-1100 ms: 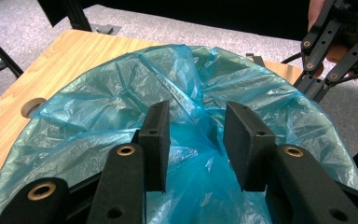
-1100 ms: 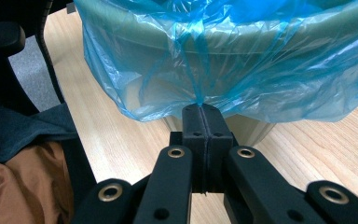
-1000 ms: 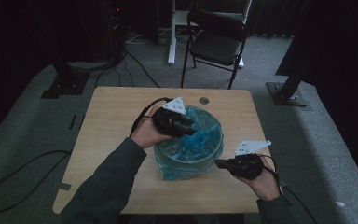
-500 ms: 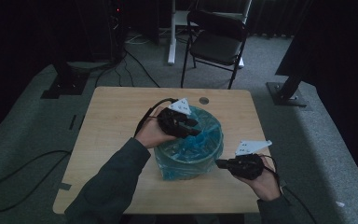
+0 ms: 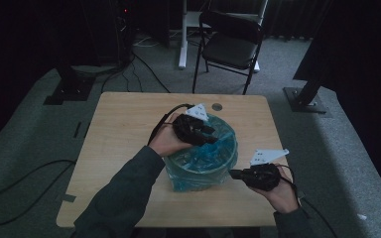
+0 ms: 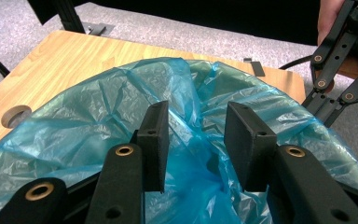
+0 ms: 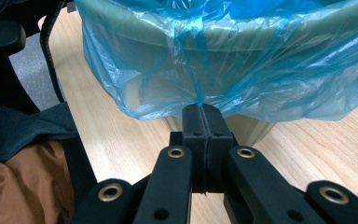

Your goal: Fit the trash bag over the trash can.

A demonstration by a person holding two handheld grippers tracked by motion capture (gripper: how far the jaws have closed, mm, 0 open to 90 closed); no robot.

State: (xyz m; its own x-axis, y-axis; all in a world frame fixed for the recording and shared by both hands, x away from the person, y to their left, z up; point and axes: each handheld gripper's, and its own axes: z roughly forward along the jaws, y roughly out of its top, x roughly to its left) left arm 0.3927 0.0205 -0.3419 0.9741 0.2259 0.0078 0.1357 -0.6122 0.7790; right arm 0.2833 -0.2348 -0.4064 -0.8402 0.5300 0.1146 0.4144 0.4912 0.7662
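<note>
Your right tool [image 7: 203, 109] is clamped tight on the blue bag's [image 7: 223, 60] hem; your left tool [image 6: 198, 140] hangs wide inside the bin [image 5: 198, 171].

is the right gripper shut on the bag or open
Shut on it. In the right gripper view the right gripper has its jaws pressed together, pinching the lower edge of the blue bag draped over the bin.

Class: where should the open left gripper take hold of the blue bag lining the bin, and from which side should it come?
Grip the loose fold of the blue bag bunched inside the bin's mouth, from above: the left gripper already straddles it, jaws open.
</note>
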